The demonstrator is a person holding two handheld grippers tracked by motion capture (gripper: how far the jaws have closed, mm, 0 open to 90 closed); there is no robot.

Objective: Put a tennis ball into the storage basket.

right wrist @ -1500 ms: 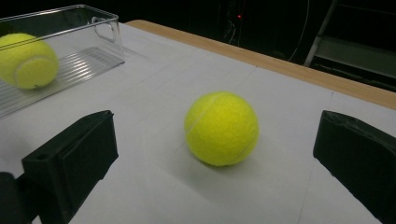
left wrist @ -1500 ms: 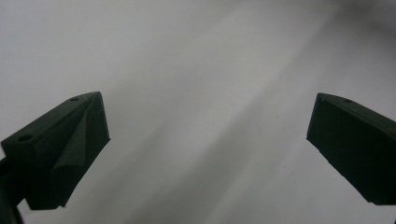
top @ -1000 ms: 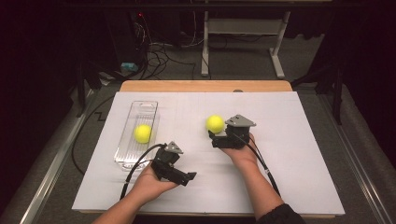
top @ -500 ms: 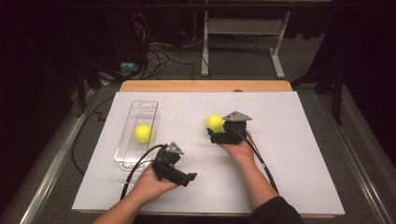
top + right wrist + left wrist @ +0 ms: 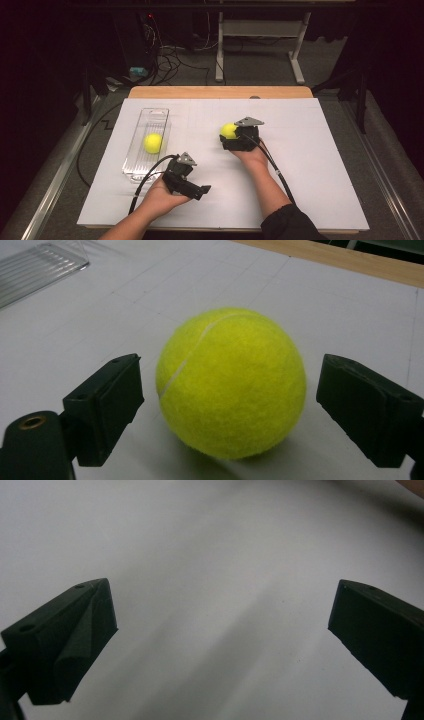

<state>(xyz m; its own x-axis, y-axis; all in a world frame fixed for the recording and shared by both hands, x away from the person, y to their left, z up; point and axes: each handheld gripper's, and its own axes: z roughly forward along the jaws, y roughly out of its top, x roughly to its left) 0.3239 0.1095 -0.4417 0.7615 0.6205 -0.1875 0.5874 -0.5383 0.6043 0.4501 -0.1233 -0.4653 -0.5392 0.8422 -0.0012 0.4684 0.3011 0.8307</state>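
The right gripper (image 5: 227, 390), its jaws just closing, brackets but does not yet touch a tennis ball (image 5: 231, 382) lying right of the clear tray (image 5: 146, 142).

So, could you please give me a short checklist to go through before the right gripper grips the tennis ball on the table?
1. Tennis ball sits between the right gripper's fingers: ok.
2. Fingers pressing the ball: not ok; they have just been closing, but a gap remains on each side.
3. Ball resting on the white table cover, not lifted: ok.
4. Clear tray has room: ok; one other ball lies in it, with bare space beyond.
5. Left gripper out of the way: ok; open over bare cover, holding nothing.
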